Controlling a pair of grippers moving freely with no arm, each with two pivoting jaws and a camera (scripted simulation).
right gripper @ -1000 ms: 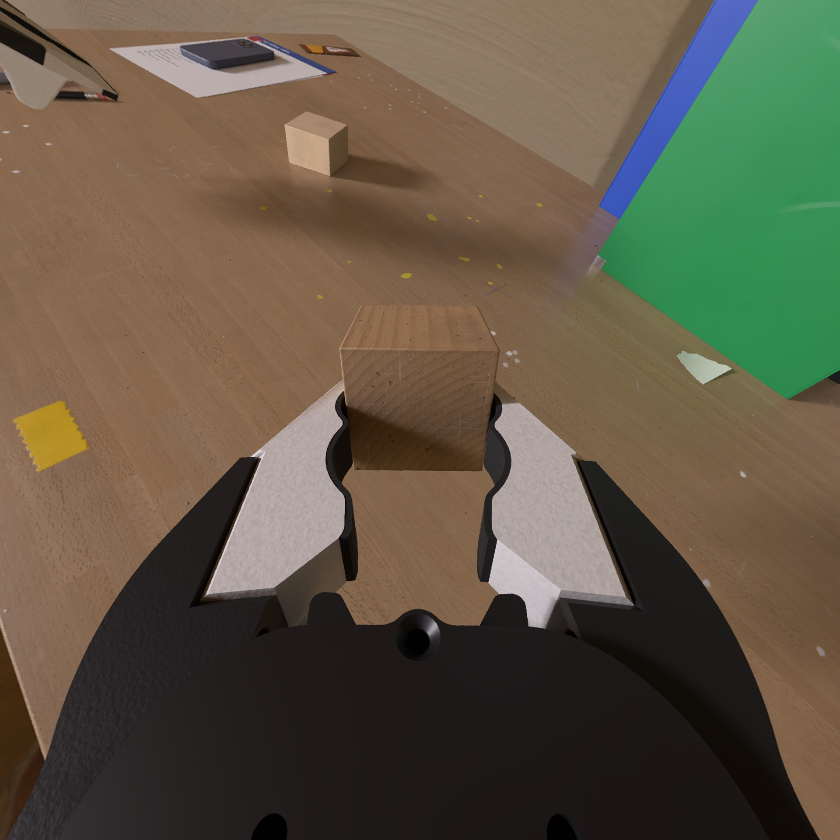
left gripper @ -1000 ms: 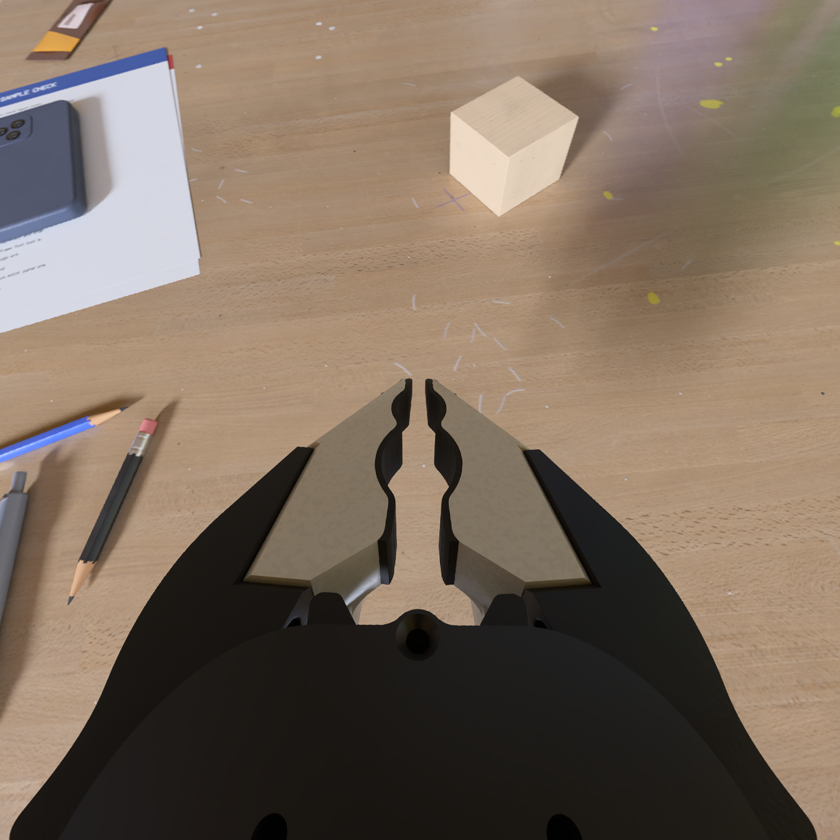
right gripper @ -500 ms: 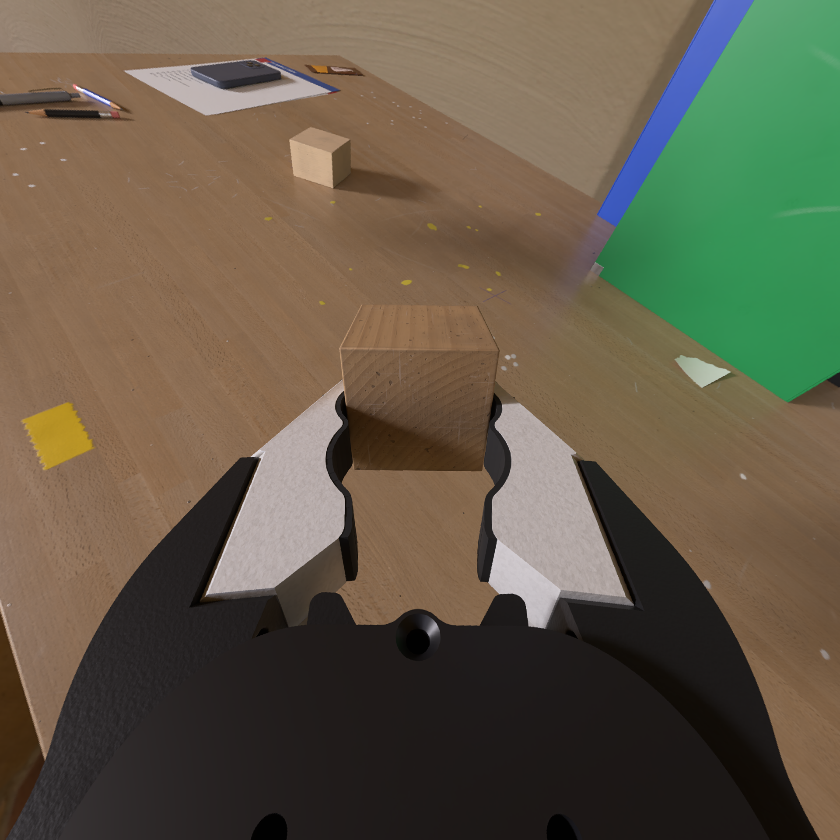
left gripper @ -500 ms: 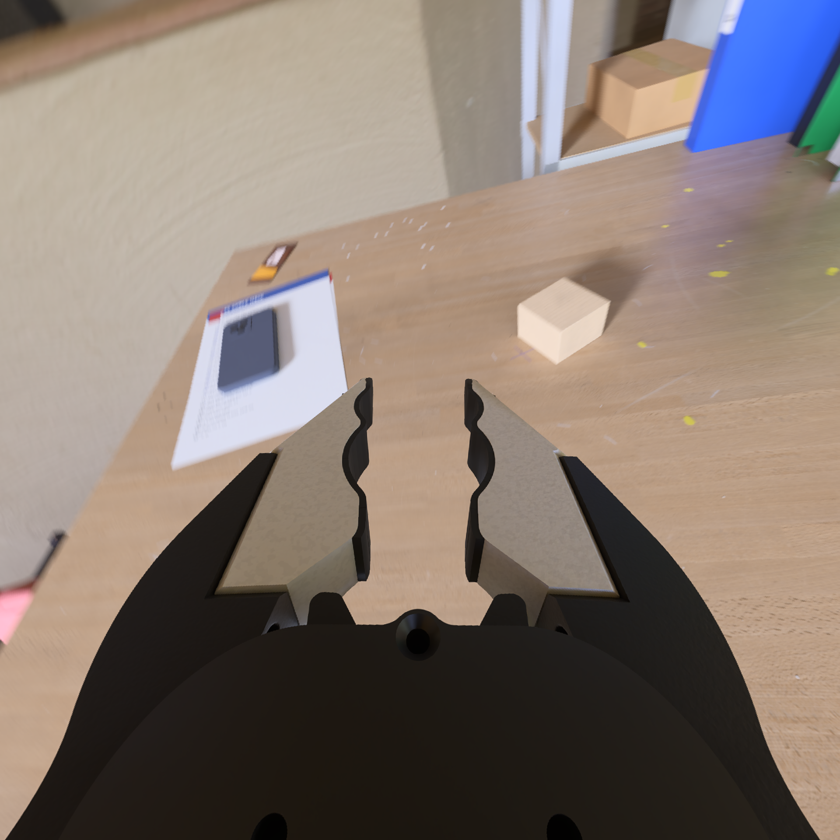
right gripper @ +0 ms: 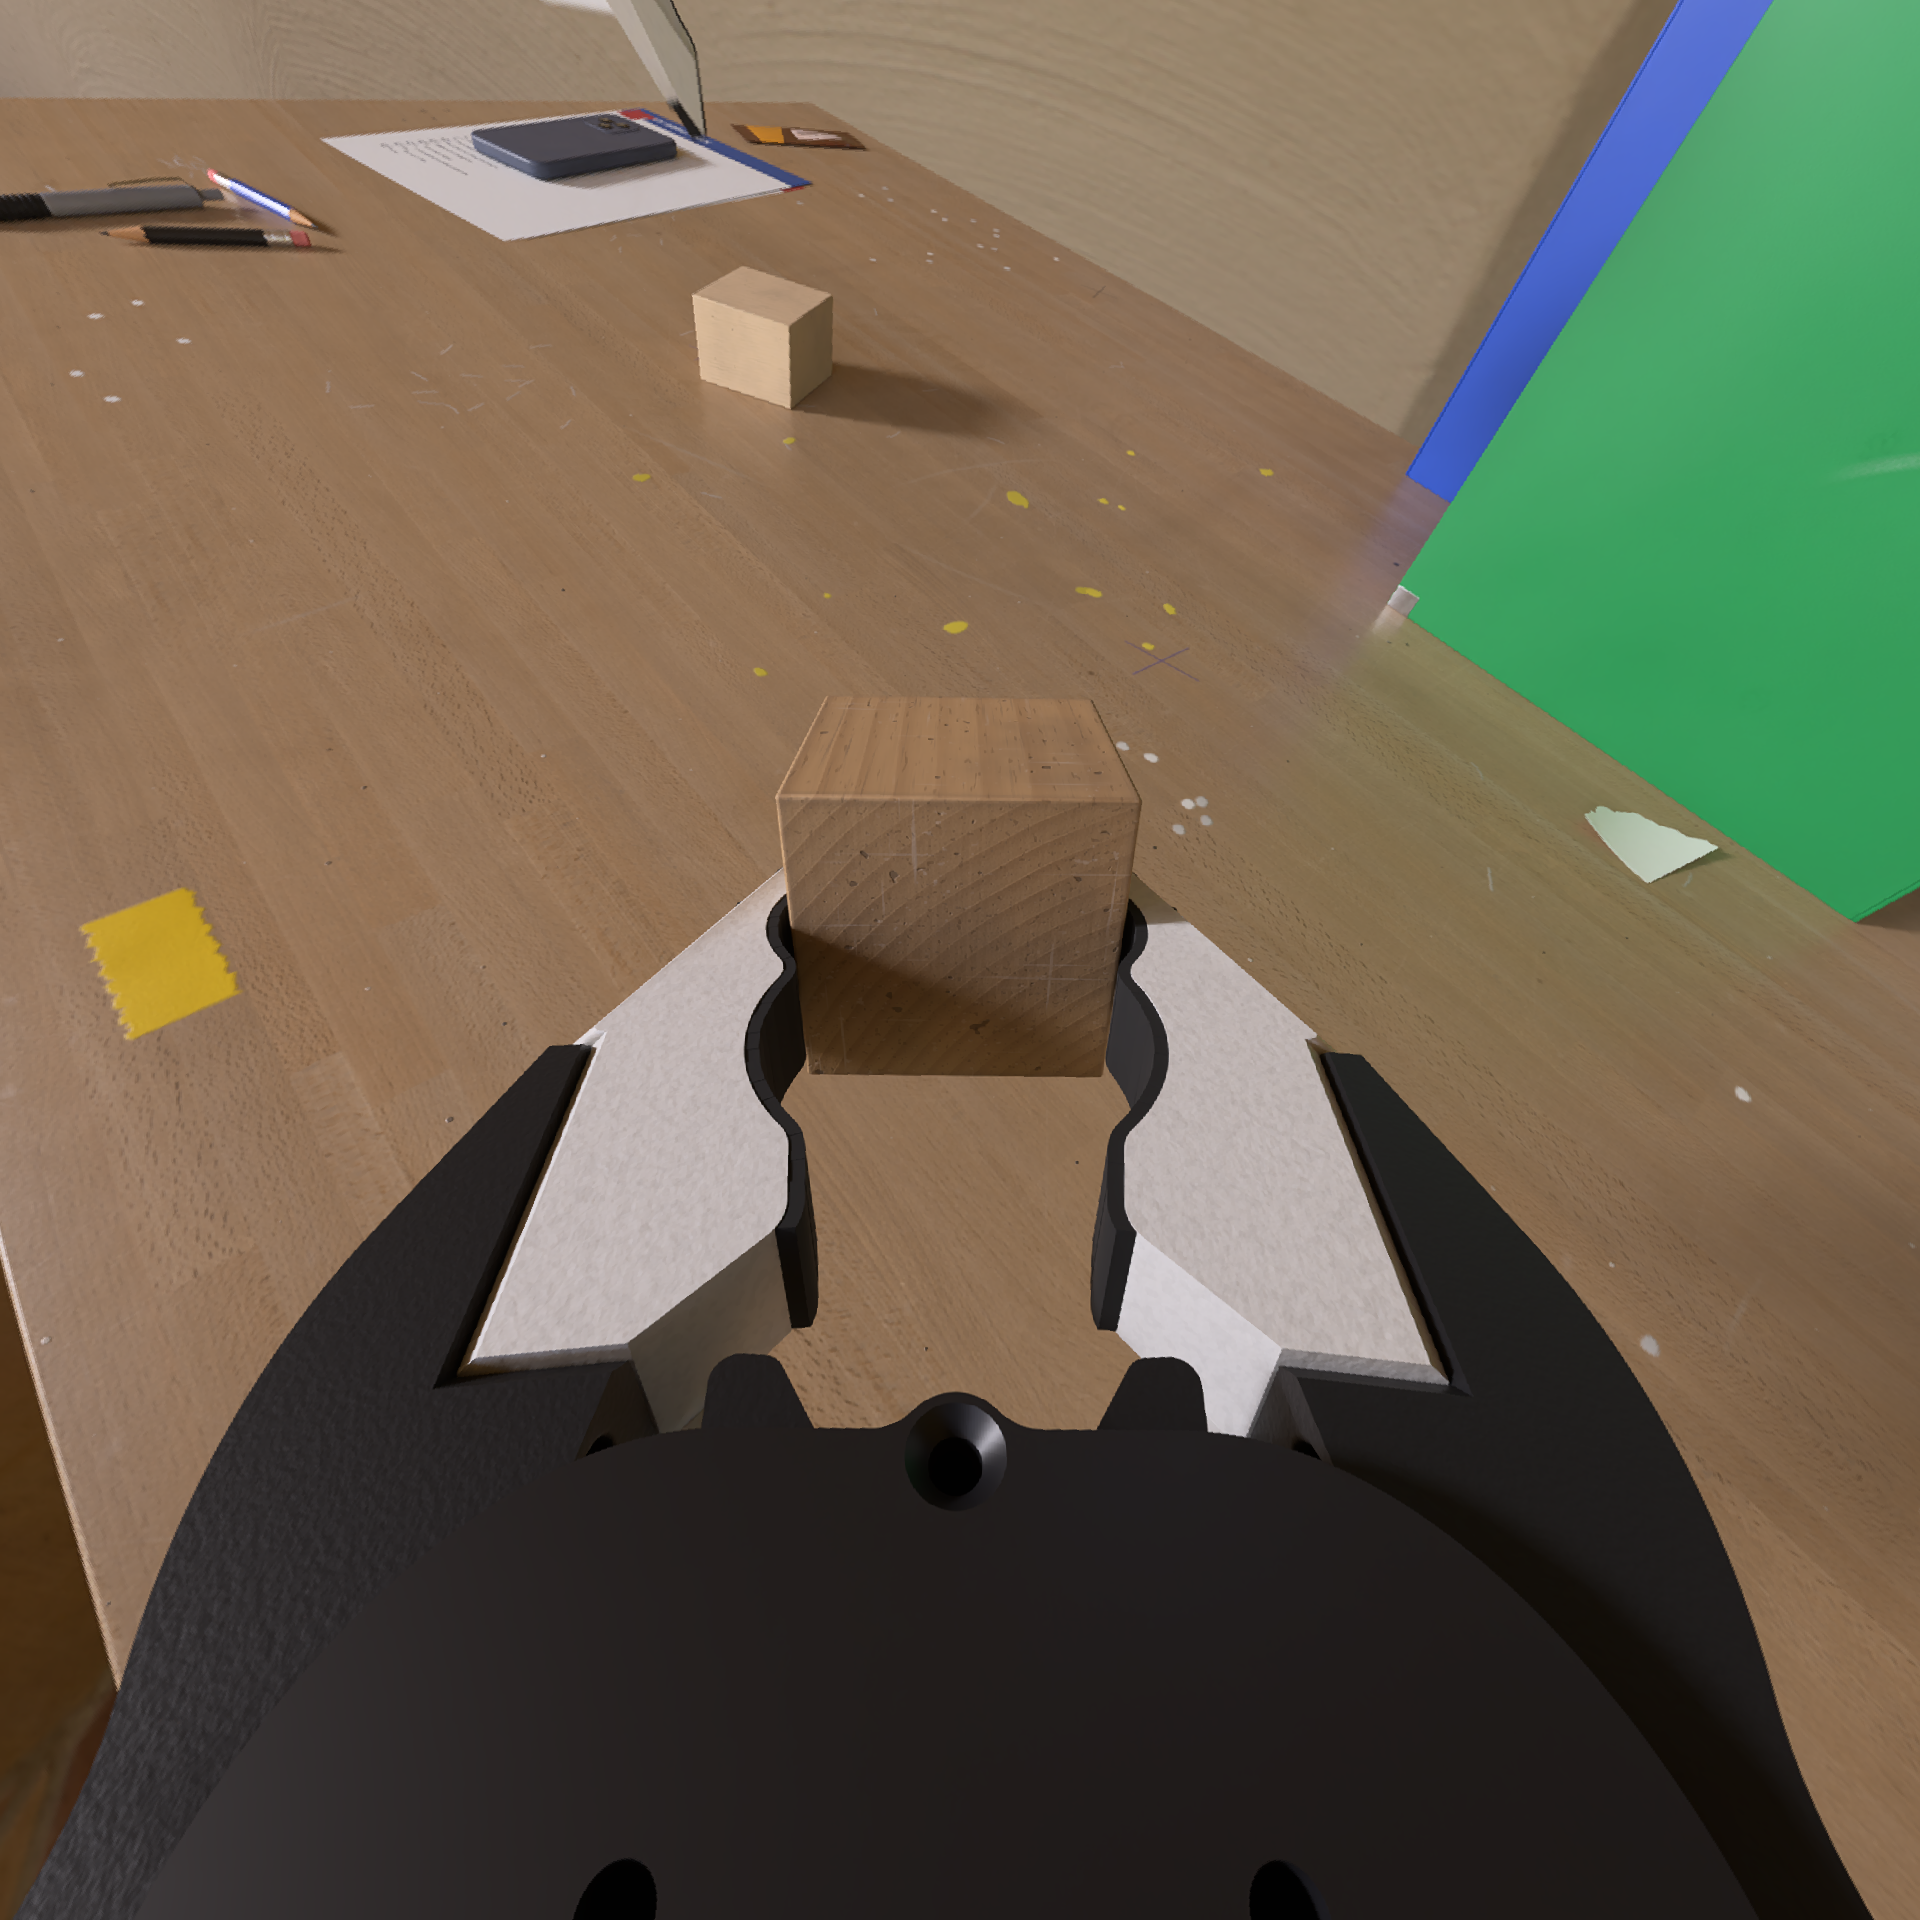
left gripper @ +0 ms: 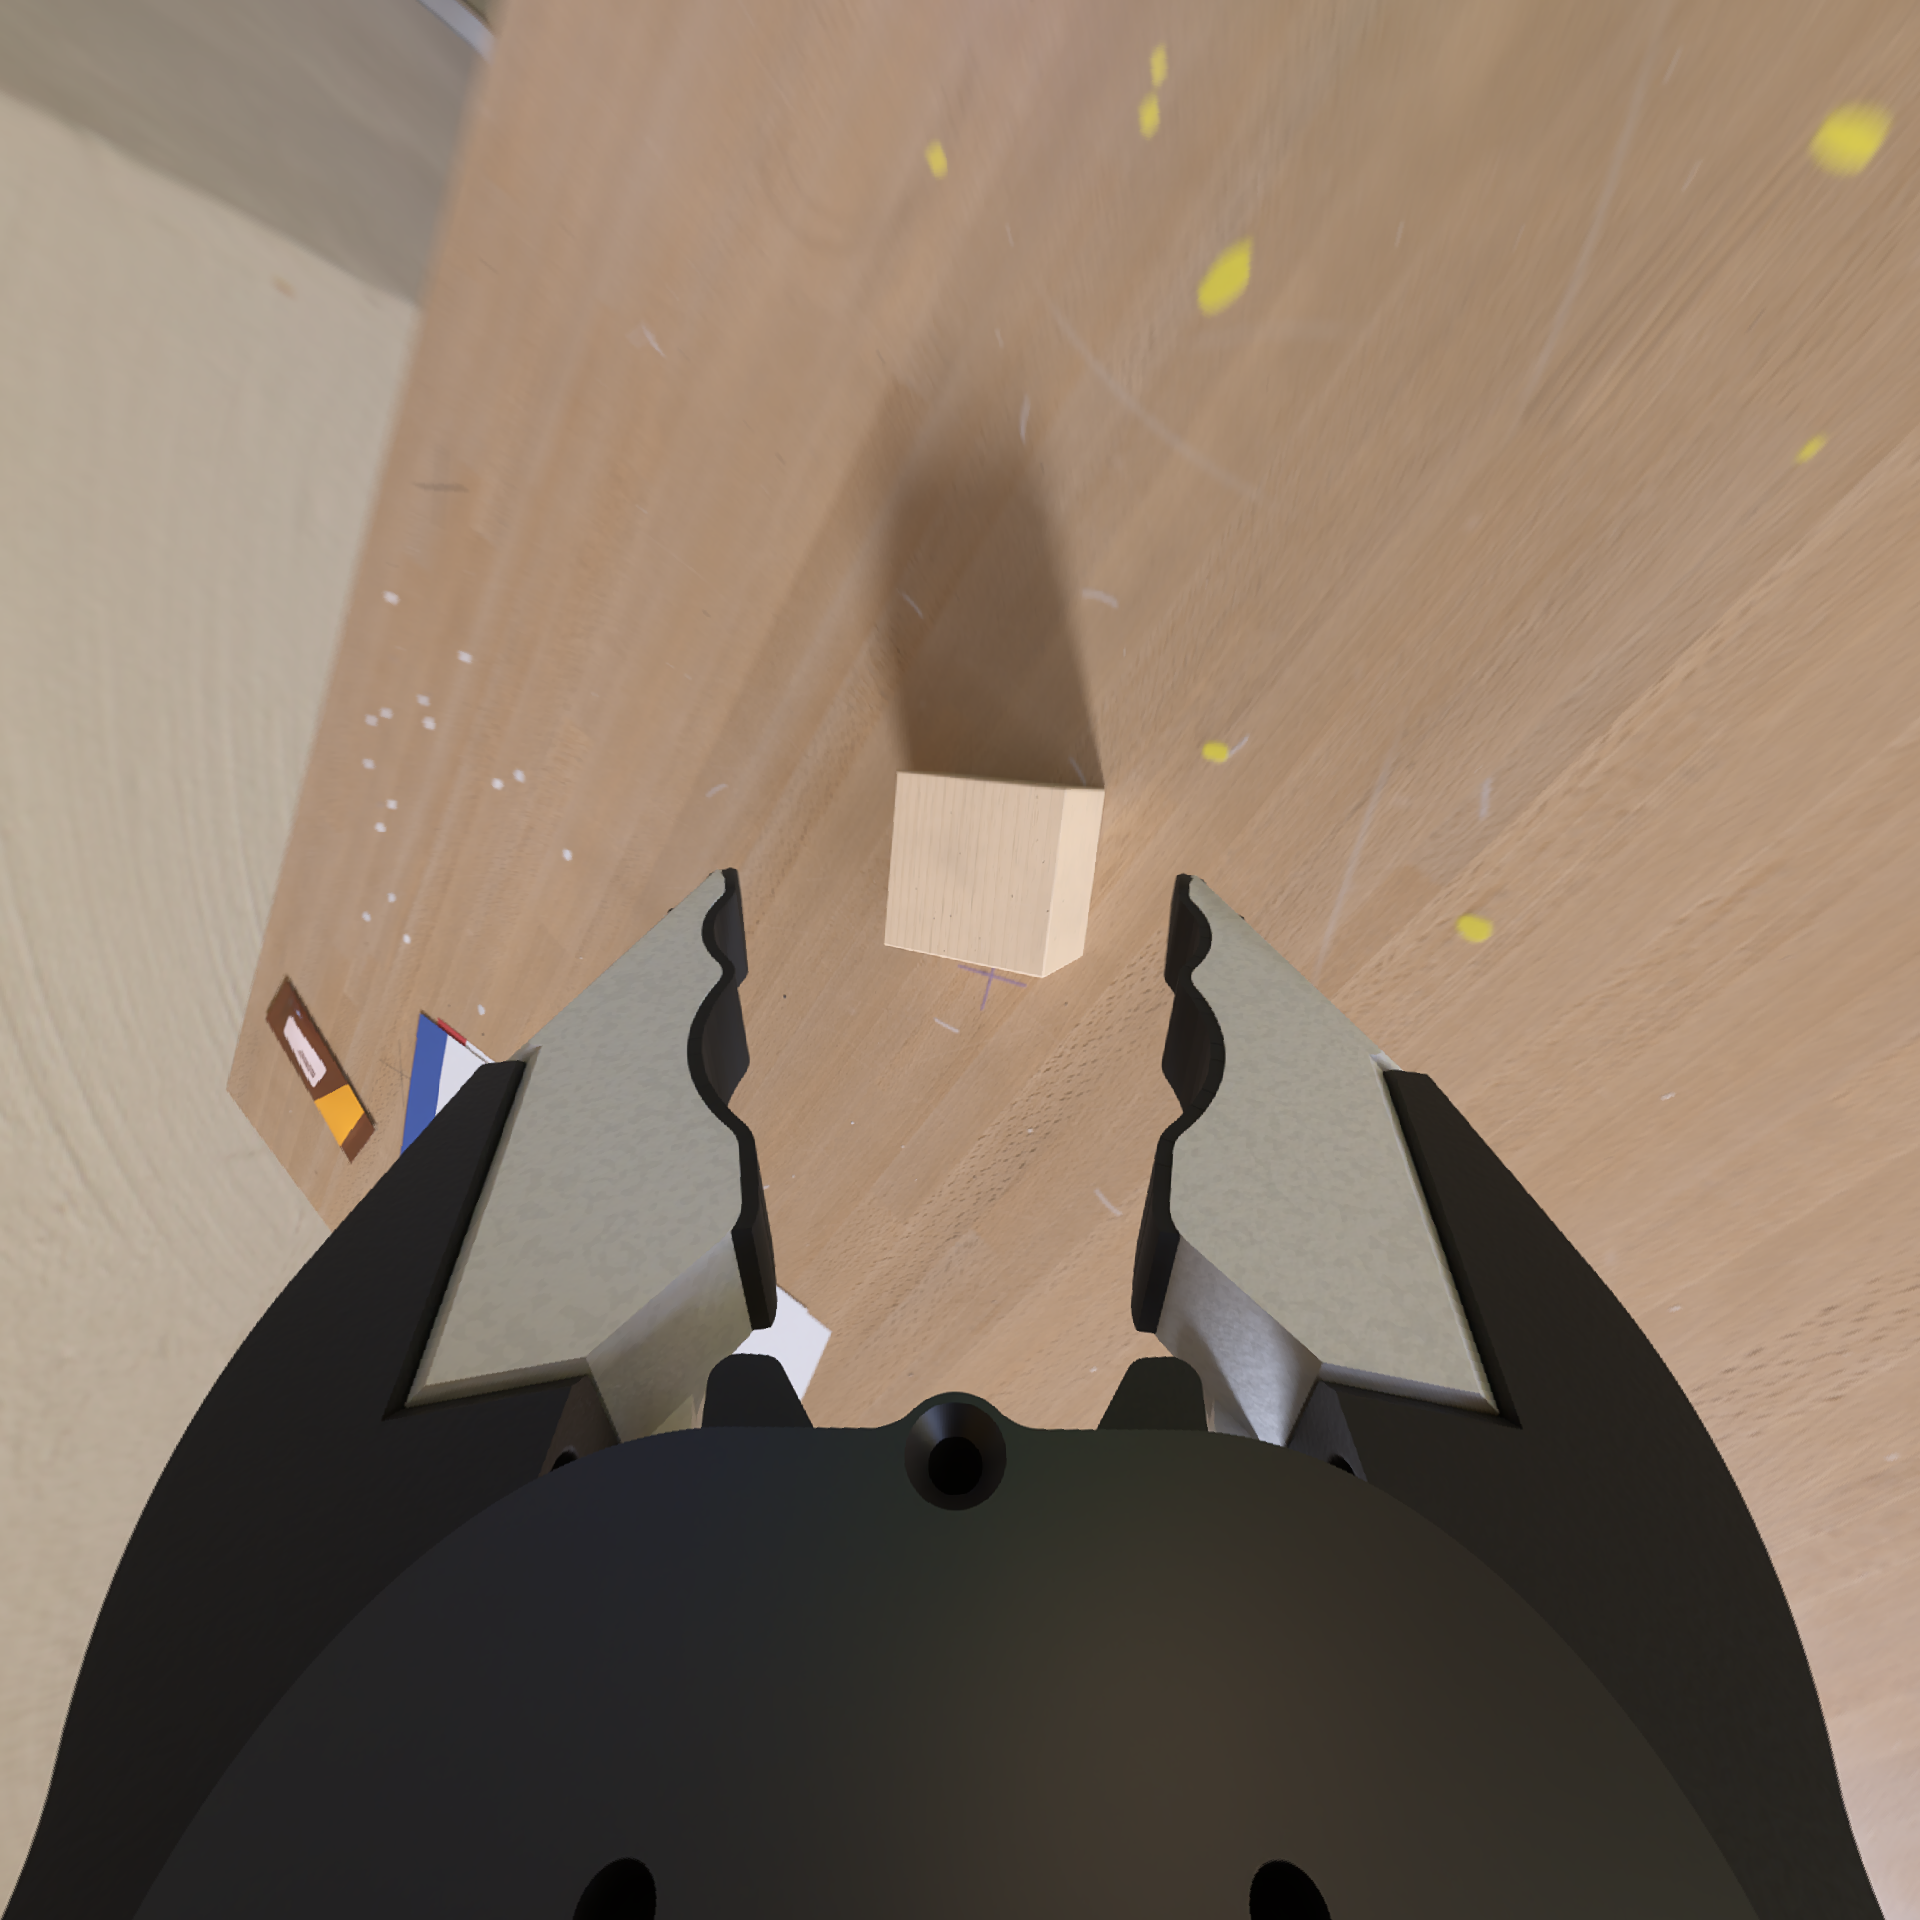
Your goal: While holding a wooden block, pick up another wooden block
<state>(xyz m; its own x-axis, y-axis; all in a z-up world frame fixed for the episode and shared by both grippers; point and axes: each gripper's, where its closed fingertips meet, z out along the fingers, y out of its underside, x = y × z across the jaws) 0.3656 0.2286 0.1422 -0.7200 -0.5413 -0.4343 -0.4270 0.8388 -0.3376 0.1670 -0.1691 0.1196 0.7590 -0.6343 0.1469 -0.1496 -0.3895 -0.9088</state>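
Observation:
A pale wooden block (left gripper: 987, 871) sits on the wooden table just beyond my left gripper (left gripper: 954, 883), which is wide open and empty, looking steeply down with the block centred between its fingertips. The same pale block (right gripper: 764, 335) shows far ahead in the right wrist view. My right gripper (right gripper: 956, 914) is shut on a darker brown wooden block (right gripper: 956, 883) and holds it above the table. A finger of the left gripper (right gripper: 665, 52) shows at the top of the right wrist view.
A white sheet (right gripper: 551, 192) with a dark phone (right gripper: 571, 145) lies at the far end, with pencils (right gripper: 223, 237) and a pen to its left. A green and blue panel (right gripper: 1704, 540) stands at right. The table's far edge (left gripper: 343, 790) lies left of the pale block.
My left gripper has opened wide, swung over toward the pale block and tilted down onto it. My right gripper still holds the brown block and has barely moved.

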